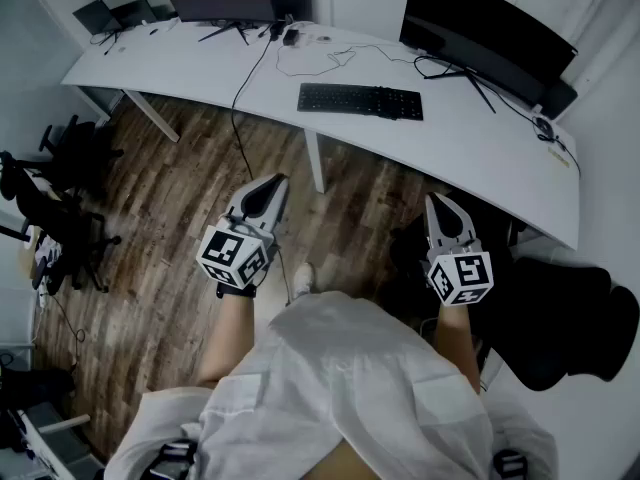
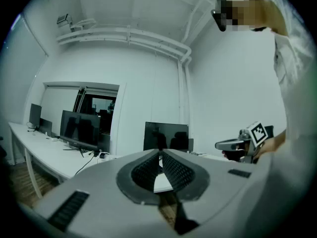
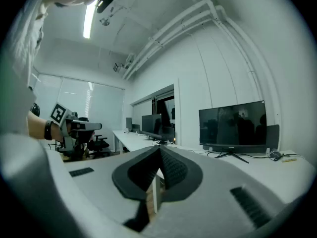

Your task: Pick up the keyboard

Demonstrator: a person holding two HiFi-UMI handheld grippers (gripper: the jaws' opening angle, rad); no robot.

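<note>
Your left claw [image 1: 277, 181] and right claw [image 1: 437, 201] are closed, empty; the keyboard [image 1: 360, 101] seems light, rigid; take its short ends.

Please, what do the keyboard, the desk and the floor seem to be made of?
Keyboard: likely black matte plastic; dull, no glare.
Desk: smooth white laminate or painted board; even, plain surface.
Floor: brown wood or wood-look planks; grain and seams show.

White desk [image 1: 480, 153] with dark monitors [image 1: 485, 33] and cables [image 1: 243, 83]; black chairs [image 1: 55, 203] on wood floor [image 1: 170, 238]
</note>
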